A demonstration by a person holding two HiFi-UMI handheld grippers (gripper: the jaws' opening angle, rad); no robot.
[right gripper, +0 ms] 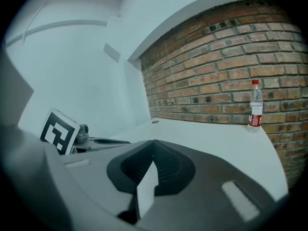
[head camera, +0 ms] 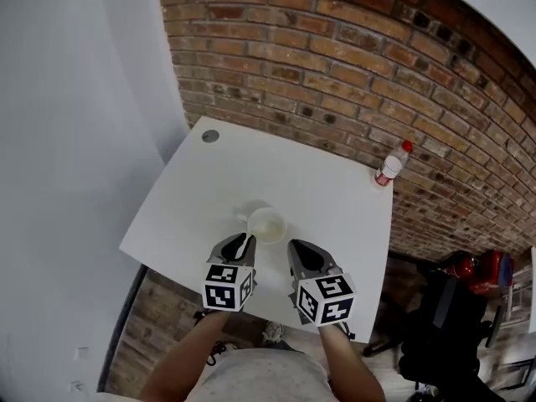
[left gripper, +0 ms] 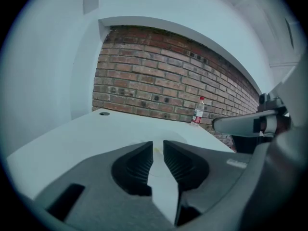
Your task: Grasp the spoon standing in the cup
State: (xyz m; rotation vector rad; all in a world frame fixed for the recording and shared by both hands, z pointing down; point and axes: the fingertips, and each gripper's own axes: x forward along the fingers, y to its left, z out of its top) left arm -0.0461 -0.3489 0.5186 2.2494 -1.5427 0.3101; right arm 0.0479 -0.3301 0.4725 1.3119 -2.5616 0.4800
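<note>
A white cup [head camera: 267, 225] stands on the white table [head camera: 209, 191], its handle to the left, with a pale inside. No spoon can be made out in it. My left gripper [head camera: 243, 243] sits just short of the cup's near left side, its jaws a narrow slit apart with nothing between them. In the left gripper view the cup's faint rim [left gripper: 169, 135] lies right beyond my left gripper [left gripper: 158, 144]. My right gripper [head camera: 295, 246] is near the cup's right side, shut and empty; its jaws meet at the tips in the right gripper view [right gripper: 154, 143].
A plastic bottle with a red cap [head camera: 391, 165] [left gripper: 198, 111] [right gripper: 255, 105] stands at the table's far right corner by the brick wall. A round cable hole [head camera: 209, 136] is at the far left corner. Dark gear lies on the floor at right [head camera: 452, 316].
</note>
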